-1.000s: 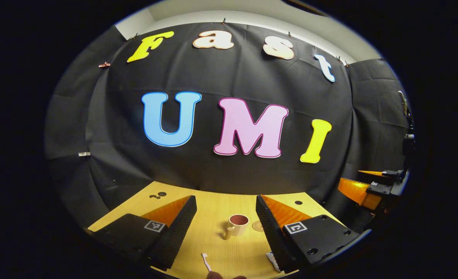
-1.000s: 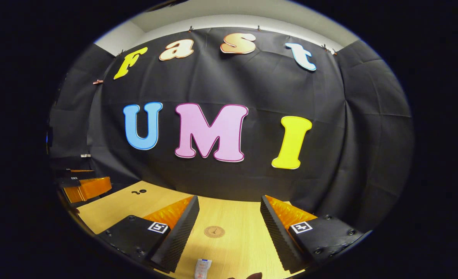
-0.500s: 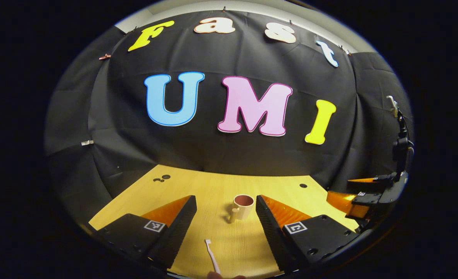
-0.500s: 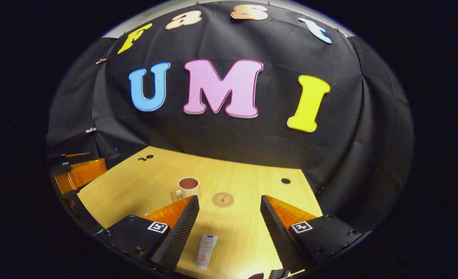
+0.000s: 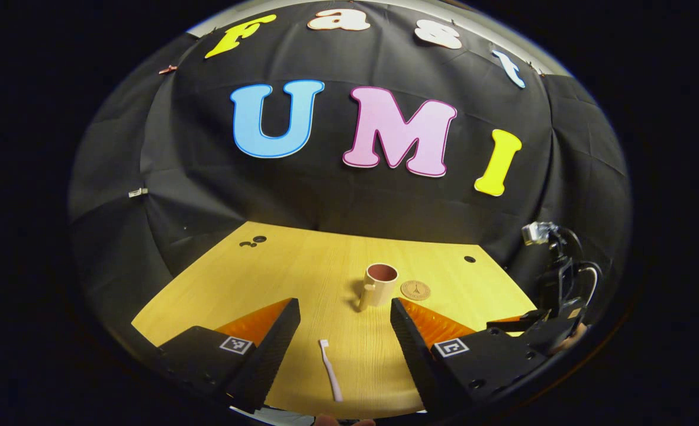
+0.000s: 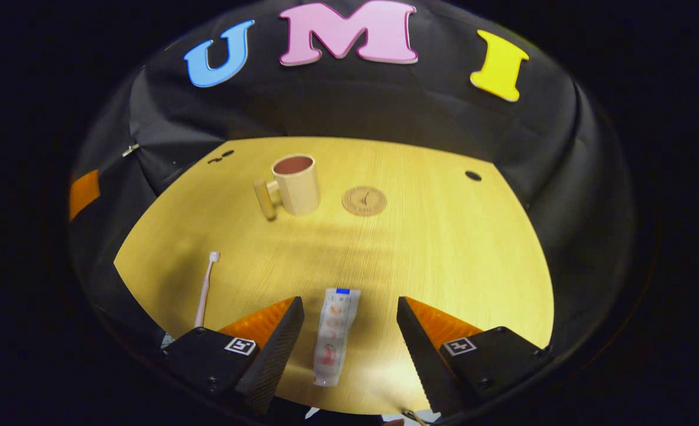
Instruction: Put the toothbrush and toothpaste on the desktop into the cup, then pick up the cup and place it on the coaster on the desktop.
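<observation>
While the white-handled toothbrush (image 5: 331, 370) lies lengthwise between the wide-open, empty left gripper (image 5: 344, 313), the flat white toothpaste tube (image 6: 335, 334) lies likewise under the gaping, empty right gripper (image 6: 349, 313).

The light wooden table (image 6: 444, 248) carries an upright cup (image 6: 296, 183) with its handle to the left, a round coaster (image 6: 364, 200) just to its right, a toothbrush (image 6: 205, 288) near the left edge, and a toothpaste tube (image 6: 336, 334) lying at the near edge.
</observation>
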Motion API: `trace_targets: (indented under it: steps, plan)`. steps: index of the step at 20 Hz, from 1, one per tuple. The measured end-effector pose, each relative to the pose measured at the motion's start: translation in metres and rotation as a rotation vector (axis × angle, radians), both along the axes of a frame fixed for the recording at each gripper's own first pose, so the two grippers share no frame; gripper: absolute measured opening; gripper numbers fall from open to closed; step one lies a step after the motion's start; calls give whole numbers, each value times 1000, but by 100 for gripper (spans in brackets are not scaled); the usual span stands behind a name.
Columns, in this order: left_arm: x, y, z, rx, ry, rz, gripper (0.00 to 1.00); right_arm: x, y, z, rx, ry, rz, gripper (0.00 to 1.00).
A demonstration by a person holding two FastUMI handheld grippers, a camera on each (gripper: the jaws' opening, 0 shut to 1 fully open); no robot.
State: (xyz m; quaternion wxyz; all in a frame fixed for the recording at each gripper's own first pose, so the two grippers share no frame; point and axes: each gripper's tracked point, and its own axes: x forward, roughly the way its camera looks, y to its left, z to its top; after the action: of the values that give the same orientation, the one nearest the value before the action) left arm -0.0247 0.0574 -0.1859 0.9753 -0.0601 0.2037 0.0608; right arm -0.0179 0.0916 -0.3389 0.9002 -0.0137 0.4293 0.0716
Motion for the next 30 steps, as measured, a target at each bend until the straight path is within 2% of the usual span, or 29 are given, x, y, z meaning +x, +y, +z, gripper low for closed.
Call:
trace_targets:
  steps: [7,11,14,18,20,21,22,27,28,29,30]
  plan:
    - [1,9,-38,-3,65,12,95,-9,6,-58,-17,162,10,91]
    - [3,13,-56,-7,98,26,95,-8,7,-72,-30,208,18,90]
    - [2,17,-68,-13,116,34,95,-8,12,-78,-24,234,15,83]
    - [4,23,-82,-13,142,58,95,-7,14,-82,-32,259,6,80]
    - [5,27,-87,-7,151,72,95,-6,14,-83,-31,262,-4,74]
    - [5,27,-92,-5,160,79,95,-6,13,-83,-30,270,-7,64]
    - [7,27,-95,-7,169,81,95,-7,12,-84,-28,274,-9,59]
    - [9,21,-117,-30,226,89,93,-10,13,-80,-2,283,58,44]
    - [9,17,-121,-38,239,91,92,-12,15,-78,25,286,67,37]
    - [10,16,-125,-44,251,91,91,-10,18,-75,67,284,68,39]
    - [8,12,-133,-42,268,88,90,-11,16,-72,116,279,57,30]
